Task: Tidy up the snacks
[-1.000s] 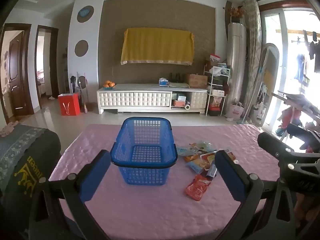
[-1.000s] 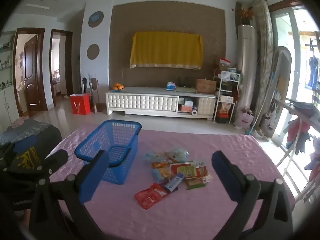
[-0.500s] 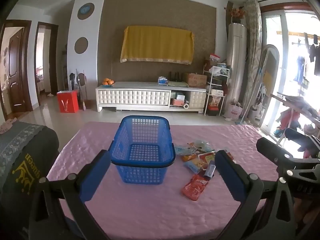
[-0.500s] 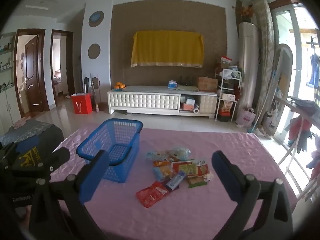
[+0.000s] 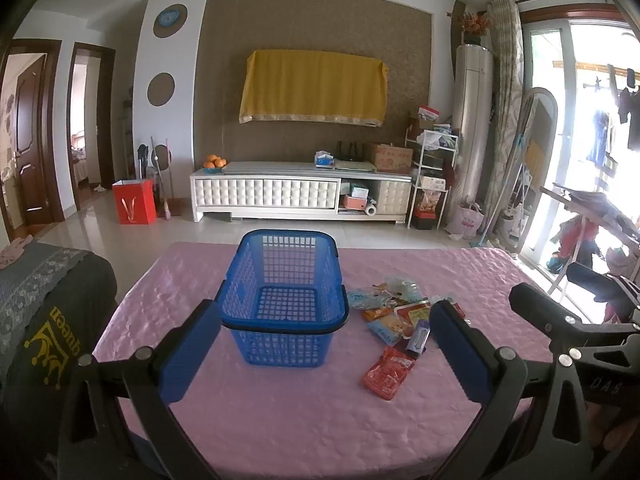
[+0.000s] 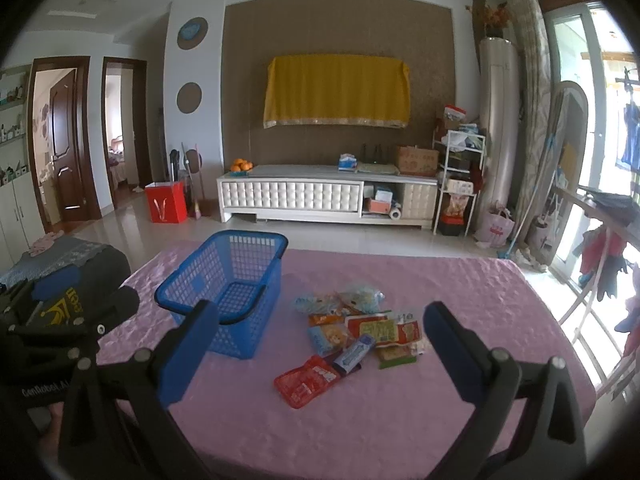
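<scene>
An empty blue plastic basket [image 5: 285,299] [image 6: 228,276] stands on the pink tablecloth [image 5: 280,408] [image 6: 400,420]. To its right lies a loose pile of snack packets [image 5: 394,312] [image 6: 360,324], with a red packet [image 5: 387,372] [image 6: 307,380] nearest me and a blue bar wrapper [image 6: 355,354] beside it. My left gripper [image 5: 326,350] hangs open above the near table edge, in line with the basket. My right gripper [image 6: 320,354] is open too, held over the near edge in line with the packets. Both hold nothing.
A dark cushion with yellow print [image 5: 48,332] sits at the table's left edge. Beyond the table are a tiled floor, a white TV cabinet [image 5: 300,194] and a red bag [image 5: 134,202]. A drying rack with clothes [image 5: 592,216] stands at the right.
Both views have shifted slightly, so the basket and packets sit a little lower and nearer in frame. Both grippers stay open and nothing on the table has moved.
</scene>
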`<state>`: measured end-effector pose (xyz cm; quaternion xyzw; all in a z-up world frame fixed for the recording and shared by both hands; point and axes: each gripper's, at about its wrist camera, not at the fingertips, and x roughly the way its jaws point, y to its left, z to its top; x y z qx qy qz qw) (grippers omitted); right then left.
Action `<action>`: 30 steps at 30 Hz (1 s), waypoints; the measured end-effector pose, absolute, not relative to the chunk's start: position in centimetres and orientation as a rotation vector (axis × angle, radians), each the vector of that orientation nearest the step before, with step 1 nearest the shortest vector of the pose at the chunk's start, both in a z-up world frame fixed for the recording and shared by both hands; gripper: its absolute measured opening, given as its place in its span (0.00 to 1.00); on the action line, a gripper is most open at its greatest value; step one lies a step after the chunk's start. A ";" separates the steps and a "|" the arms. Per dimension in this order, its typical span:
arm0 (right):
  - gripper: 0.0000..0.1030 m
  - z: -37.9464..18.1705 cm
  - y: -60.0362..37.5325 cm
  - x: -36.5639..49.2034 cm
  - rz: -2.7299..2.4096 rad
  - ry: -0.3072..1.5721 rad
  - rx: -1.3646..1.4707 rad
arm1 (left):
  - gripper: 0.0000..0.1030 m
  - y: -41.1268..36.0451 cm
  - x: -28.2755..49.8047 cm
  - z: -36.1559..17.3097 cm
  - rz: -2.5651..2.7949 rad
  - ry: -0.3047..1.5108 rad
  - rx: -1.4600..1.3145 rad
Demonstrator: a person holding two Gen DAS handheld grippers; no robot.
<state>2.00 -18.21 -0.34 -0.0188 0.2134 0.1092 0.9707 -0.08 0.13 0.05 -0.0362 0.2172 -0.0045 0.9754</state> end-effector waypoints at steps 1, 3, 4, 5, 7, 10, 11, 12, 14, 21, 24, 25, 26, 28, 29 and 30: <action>1.00 -0.3 -18.2 2.0 0.219 0.431 -0.040 | 1.00 0.2 -0.1 0.0 -0.009 0.439 -0.073; 1.00 -0.4 -18.3 2.0 0.217 0.428 -0.038 | 1.00 0.2 -0.1 -0.1 -0.013 0.437 -0.075; 1.00 -0.5 -18.4 2.0 0.219 0.428 -0.036 | 1.00 0.2 -0.1 -0.1 -0.012 0.437 -0.074; 1.00 -0.5 -18.3 2.0 0.218 0.428 -0.036 | 1.00 0.1 -0.1 0.0 -0.011 0.437 -0.072; 1.00 -0.5 -18.3 1.9 0.219 0.429 -0.034 | 1.00 0.2 -0.1 0.0 -0.010 0.436 -0.071; 1.00 -0.4 -18.4 1.8 0.220 0.431 -0.033 | 1.00 0.2 -0.1 0.1 -0.009 0.437 -0.076; 1.00 -0.4 -18.4 1.8 0.219 0.431 -0.035 | 1.00 0.0 0.0 0.1 -0.009 0.437 -0.074; 1.00 -0.4 -18.4 1.8 0.215 0.432 -0.035 | 1.00 0.1 -0.1 0.1 -0.009 0.438 -0.074; 1.00 -0.5 -18.5 1.9 0.215 0.433 -0.035 | 1.00 0.0 -0.1 0.1 -0.011 0.438 -0.075; 1.00 -0.7 -18.4 1.8 0.219 0.445 -0.035 | 1.00 -0.1 0.1 0.0 -0.010 0.450 -0.071; 1.00 -0.8 -18.4 1.9 0.216 0.454 -0.037 | 1.00 -0.2 0.1 -0.1 -0.011 0.456 -0.072; 1.00 -0.8 -18.4 1.9 0.215 0.456 -0.038 | 1.00 -0.2 0.1 -0.1 -0.012 0.457 -0.071; 1.00 -0.9 -18.4 1.8 0.215 0.456 -0.038 | 1.00 -0.2 0.1 -0.2 -0.012 0.456 -0.070; 1.00 -0.9 -18.4 1.8 0.215 0.460 -0.037 | 1.00 -0.2 0.0 -0.2 -0.010 0.455 -0.070; 1.00 -0.9 -18.5 1.9 0.216 0.463 -0.034 | 1.00 -0.2 0.1 -0.2 -0.010 0.457 -0.070; 1.00 -0.8 -18.6 2.0 0.217 0.466 -0.032 | 1.00 -0.2 0.1 -0.3 -0.010 0.458 -0.069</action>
